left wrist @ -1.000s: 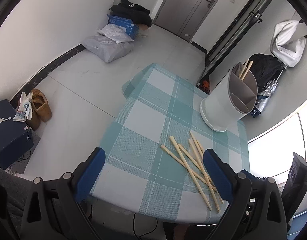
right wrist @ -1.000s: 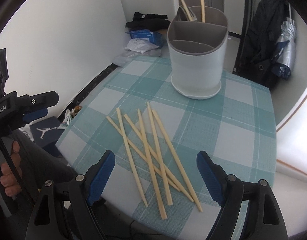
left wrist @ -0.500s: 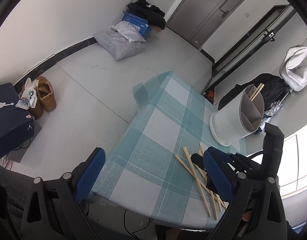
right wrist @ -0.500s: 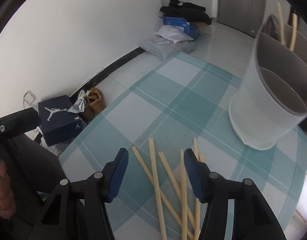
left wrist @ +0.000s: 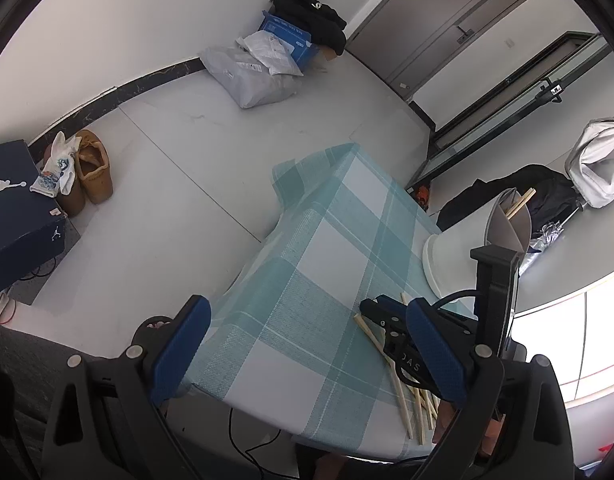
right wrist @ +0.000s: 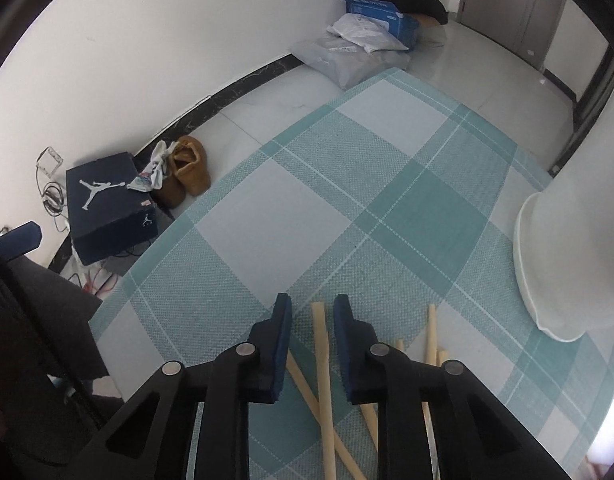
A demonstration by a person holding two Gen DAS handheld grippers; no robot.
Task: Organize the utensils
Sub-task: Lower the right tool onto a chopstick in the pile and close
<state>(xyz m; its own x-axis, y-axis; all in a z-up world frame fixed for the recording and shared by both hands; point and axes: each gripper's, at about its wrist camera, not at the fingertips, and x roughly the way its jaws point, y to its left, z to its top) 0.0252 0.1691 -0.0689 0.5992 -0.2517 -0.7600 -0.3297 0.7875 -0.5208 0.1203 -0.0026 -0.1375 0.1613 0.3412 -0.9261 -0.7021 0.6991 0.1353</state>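
Several wooden chopsticks [right wrist: 322,360] lie crossed on the teal checked tablecloth [right wrist: 307,208]; they also show in the left wrist view [left wrist: 403,396]. My right gripper [right wrist: 311,312] is low over them, its blue pads narrowed on either side of one chopstick with small gaps, not clamped. It also shows in the left wrist view [left wrist: 377,308]. The white divided holder [left wrist: 503,236] stands at the table's far right with two chopsticks in it; its base shows in the right wrist view [right wrist: 567,272]. My left gripper [left wrist: 307,320] is wide open and empty, off the table's near left edge.
On the floor to the left are a dark shoebox [left wrist: 15,216], brown shoes [left wrist: 91,172], and grey bags with a blue box [left wrist: 263,68] by the wall. A door [left wrist: 439,28] is at the back. Black bags [left wrist: 519,188] lie behind the table.
My right gripper has dropped down onto the chopsticks and narrowed its jaws around one. My left gripper has drawn back to the left, away from the pile.
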